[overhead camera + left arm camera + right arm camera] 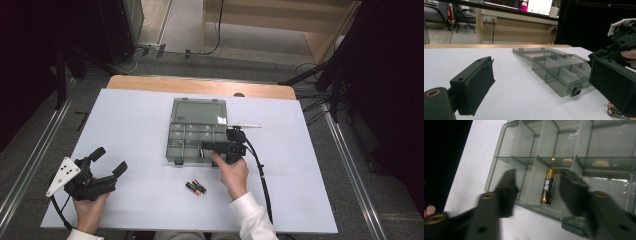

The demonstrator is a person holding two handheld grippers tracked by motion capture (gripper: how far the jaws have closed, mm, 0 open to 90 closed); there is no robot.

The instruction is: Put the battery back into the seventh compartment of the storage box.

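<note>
While blur smears the right gripper (536, 192), its spread jaws flank 1 glossy cylindrical battery (548, 186) in the translucent box (499, 167); left gripper (109, 160) gapes, pinching nothing.

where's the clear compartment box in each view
high view: the compartment box lies at the table's middle, lid open away from the person, the right gripper over its near right corner.
left gripper view: right of centre, its latch toward the camera, beside the right gripper.
right gripper view: across the upper frame, a battery lying in one near compartment.
shared landmark: the box's front latch.
</note>
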